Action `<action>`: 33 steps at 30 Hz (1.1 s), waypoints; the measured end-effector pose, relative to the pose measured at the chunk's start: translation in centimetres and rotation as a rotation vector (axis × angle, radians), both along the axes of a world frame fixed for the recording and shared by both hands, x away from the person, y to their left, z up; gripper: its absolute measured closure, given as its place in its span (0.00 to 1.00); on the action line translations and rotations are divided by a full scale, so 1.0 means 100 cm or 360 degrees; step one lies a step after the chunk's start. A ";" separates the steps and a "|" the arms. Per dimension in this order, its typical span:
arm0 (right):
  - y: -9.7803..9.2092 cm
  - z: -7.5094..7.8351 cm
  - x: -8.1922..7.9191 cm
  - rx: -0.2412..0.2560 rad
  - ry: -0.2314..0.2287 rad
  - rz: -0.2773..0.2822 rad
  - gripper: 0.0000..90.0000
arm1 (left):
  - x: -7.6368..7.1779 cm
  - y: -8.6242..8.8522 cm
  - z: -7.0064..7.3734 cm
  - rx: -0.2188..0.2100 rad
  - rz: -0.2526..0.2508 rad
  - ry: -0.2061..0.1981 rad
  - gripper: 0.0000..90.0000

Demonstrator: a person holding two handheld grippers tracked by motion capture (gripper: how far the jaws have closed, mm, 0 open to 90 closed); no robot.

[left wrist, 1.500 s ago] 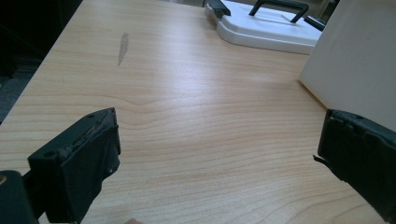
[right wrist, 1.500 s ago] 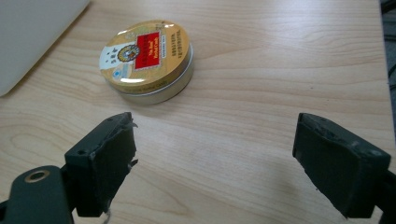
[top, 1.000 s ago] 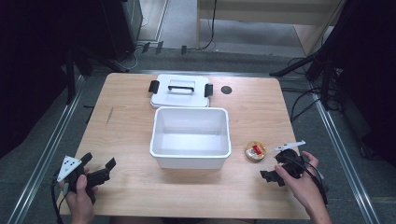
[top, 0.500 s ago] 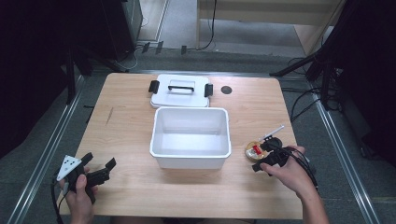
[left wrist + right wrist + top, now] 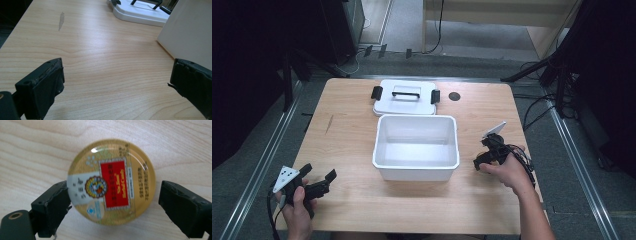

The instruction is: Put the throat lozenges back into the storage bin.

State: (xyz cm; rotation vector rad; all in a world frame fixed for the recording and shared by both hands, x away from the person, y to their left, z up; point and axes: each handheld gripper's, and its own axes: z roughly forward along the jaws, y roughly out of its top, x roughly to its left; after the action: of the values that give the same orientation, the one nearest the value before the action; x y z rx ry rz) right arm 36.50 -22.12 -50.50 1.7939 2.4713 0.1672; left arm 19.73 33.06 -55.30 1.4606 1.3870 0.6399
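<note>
right tool (image 5: 112, 195) open astride round tin (image 5: 111, 181) near bench's right edge | left tool (image 5: 112, 82) open, empty | judgement: centre tin, then close evenly

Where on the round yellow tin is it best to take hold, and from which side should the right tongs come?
Grip the round yellow tin across its widest part, on the curved rim. It lies flat on the table, label up, so come from straight above. The right tongs already stand open on either side of it; one jaw seems to touch the rim.
</note>
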 end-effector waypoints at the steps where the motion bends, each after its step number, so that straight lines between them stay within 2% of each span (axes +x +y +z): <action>1: 0.001 -0.001 0.001 -0.0001 0.0001 -0.0005 0.14 | 0.000 0.000 0.000 0.0000 0.0000 0.0000 0.00; 4: 0.003 -0.002 0.003 0.0010 0.0006 -0.0012 0.16 | 0.000 0.000 0.000 -0.0001 -0.0001 0.0004 0.00; 6: 0.006 -0.003 0.004 0.0012 0.0012 0.0001 0.23 | 0.001 0.000 0.000 -0.0002 -0.0001 0.0003 0.00; 13: 0.008 0.005 0.003 0.0022 -0.0010 0.0047 0.23 | 0.001 0.000 0.000 -0.0001 -0.0004 0.0008 0.00; 17: 0.009 0.017 0.002 0.0029 -0.0053 0.0057 0.23 | 0.001 0.000 0.000 0.0000 -0.0003 0.0009 0.00; 18: 0.010 0.025 0.001 0.0034 -0.0071 0.0082 0.23 | 0.001 0.000 0.000 0.0001 -0.0003 0.0009 0.00; 20: 0.012 0.029 0.000 0.0042 -0.0069 0.0083 0.23 | 0.001 0.000 0.000 0.0002 -0.0003 0.0009 0.00; 24: 0.017 0.047 -0.003 0.0057 -0.0077 0.0166 0.23 | 0.001 0.000 0.000 0.0001 -0.0004 0.0007 0.00; 27: 0.019 0.054 -0.004 0.0053 -0.0089 0.0205 0.23 | 0.001 0.000 0.000 0.0000 -0.0005 0.0006 0.00; 28: 0.022 0.062 -0.004 0.0050 -0.0101 0.0241 0.23 | 0.001 0.000 0.000 0.0003 -0.0005 0.0007 0.00; 30: 0.023 0.065 -0.005 0.0052 -0.0099 0.0253 0.23 | 0.001 0.000 0.000 0.0004 -0.0004 0.0006 0.00; 33: 0.030 0.081 -0.006 0.0032 -0.0108 0.0292 0.23 | 0.001 0.000 0.000 0.0004 -0.0003 0.0008 0.00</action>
State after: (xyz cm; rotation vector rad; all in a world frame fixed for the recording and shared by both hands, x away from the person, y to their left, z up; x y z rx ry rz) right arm 35.88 -19.14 -42.37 1.5391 2.5924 0.2610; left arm 19.81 33.01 -55.30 1.4663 1.3885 0.6375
